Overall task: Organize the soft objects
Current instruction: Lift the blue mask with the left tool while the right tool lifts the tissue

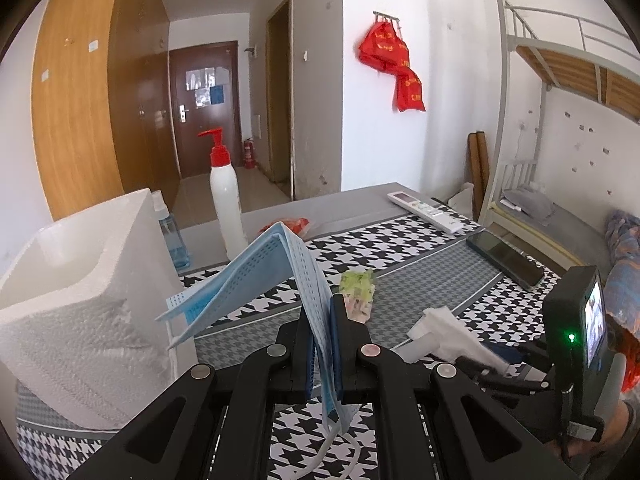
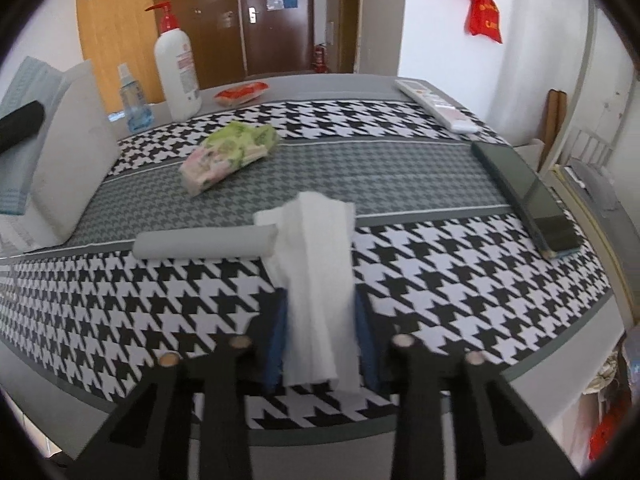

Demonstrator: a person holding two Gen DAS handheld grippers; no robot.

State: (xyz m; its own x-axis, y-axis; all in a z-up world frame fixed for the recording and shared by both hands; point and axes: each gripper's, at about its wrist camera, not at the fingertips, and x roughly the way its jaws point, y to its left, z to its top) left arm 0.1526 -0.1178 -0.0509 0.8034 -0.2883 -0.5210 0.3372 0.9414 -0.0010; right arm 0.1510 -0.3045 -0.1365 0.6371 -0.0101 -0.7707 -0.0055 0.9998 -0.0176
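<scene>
My left gripper [image 1: 322, 340] is shut on a blue face mask [image 1: 264, 276], which it holds above the table beside a white foam box [image 1: 80, 300]. My right gripper [image 2: 320, 340] is shut on a white tissue [image 2: 316, 272] and holds it over the houndstooth cloth [image 2: 440, 264]; it also shows in the left wrist view [image 1: 444, 336]. A green floral tissue pack [image 2: 228, 152] lies on the grey band of the cloth. The mask shows at the far left of the right wrist view [image 2: 20, 128].
A white pump bottle with red top [image 2: 176, 68], a small blue spray bottle [image 2: 134, 104], a red packet [image 2: 240, 92], a white remote [image 2: 436, 104], a dark phone [image 2: 524, 196] and a grey cylinder [image 2: 204, 244] lie on the table. A bunk bed [image 1: 560, 80] stands at the right.
</scene>
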